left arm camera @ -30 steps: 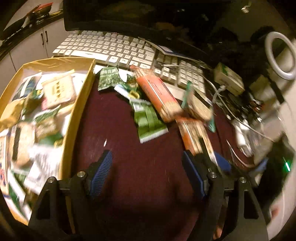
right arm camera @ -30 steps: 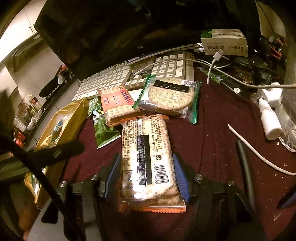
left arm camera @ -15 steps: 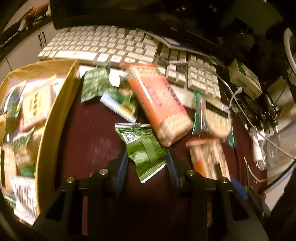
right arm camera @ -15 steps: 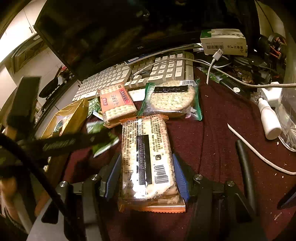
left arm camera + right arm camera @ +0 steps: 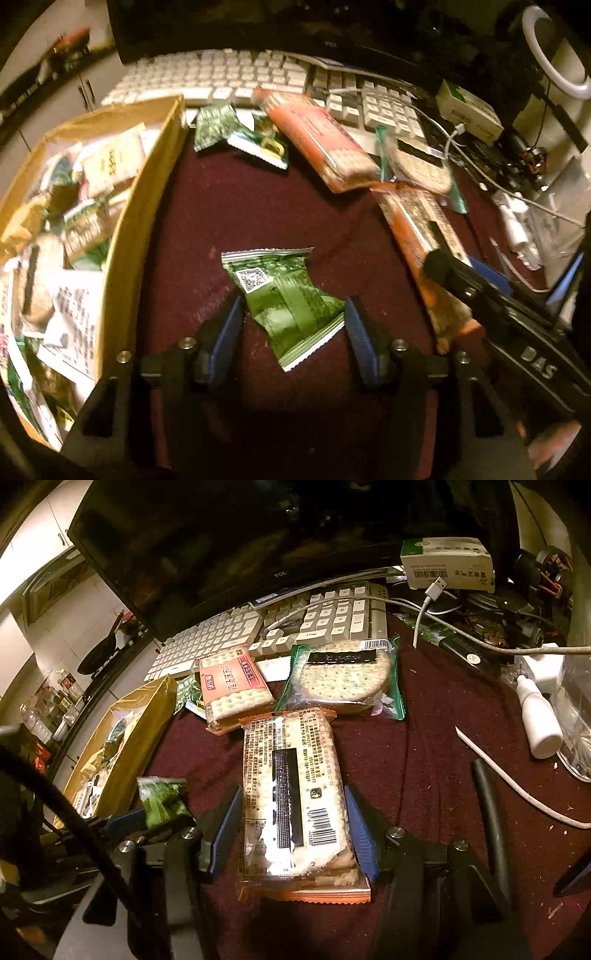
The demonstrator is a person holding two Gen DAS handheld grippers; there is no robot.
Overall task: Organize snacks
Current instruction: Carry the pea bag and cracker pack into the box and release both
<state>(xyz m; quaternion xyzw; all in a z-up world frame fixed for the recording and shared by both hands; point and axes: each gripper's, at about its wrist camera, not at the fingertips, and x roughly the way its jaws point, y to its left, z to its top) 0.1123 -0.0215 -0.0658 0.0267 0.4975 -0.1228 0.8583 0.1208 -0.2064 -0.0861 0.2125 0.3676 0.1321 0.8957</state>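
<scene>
My left gripper [image 5: 293, 326] has dropped from open maroon cloth onto the crinkled green foil snack packet [image 5: 284, 299]. Its jaws, having narrowed around the packet, are now opening a little, the blue pads beside its edges, seemingly not pressing. My right gripper [image 5: 293, 829] is unchanged: its jaws bracket the long clear-and-orange cracker pack [image 5: 295, 801], pads at its sides; whether they squeeze, I cannot tell. Both snacks lie on the maroon-covered surface [image 5: 258, 206]. The open yellow cardboard box [image 5: 147, 192], part filled, stands left; neither snack is sorted yet.
</scene>
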